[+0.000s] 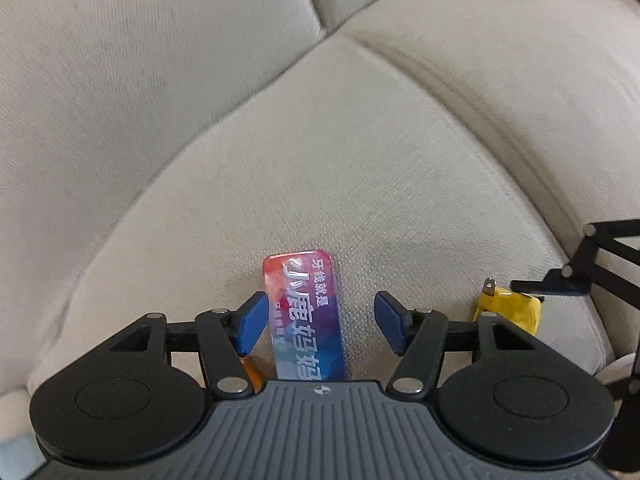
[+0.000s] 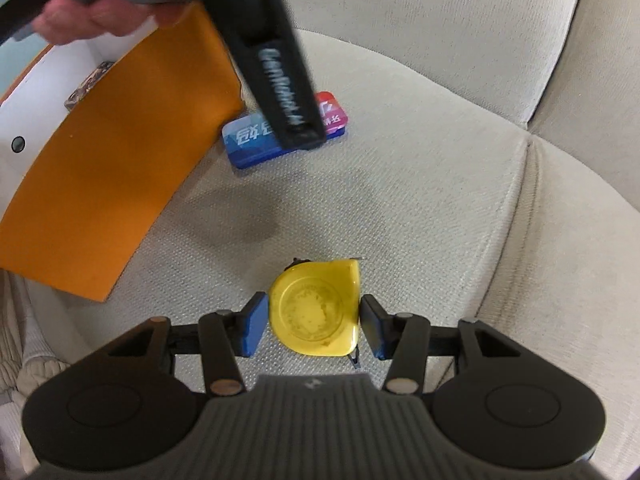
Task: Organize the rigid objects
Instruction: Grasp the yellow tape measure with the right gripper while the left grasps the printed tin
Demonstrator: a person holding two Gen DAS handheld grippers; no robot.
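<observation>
Right hand-held gripper is down on the beige sofa cushion, its blue pads set either side of the yellow tape measure. The left pad looks to be touching the case and the right one sits just beside it, so I cannot tell whether it is really clamped. Further out on the left sits an orange box with a white inside. Beyond the tape measure, the left hand-held gripper points down over the colourful flat tin with Chinese lettering. Its jaws stand wide apart, released; the tin lies flat on the cushion between them, nearer the left pad. A hand grips that tool at the far left.
</observation>
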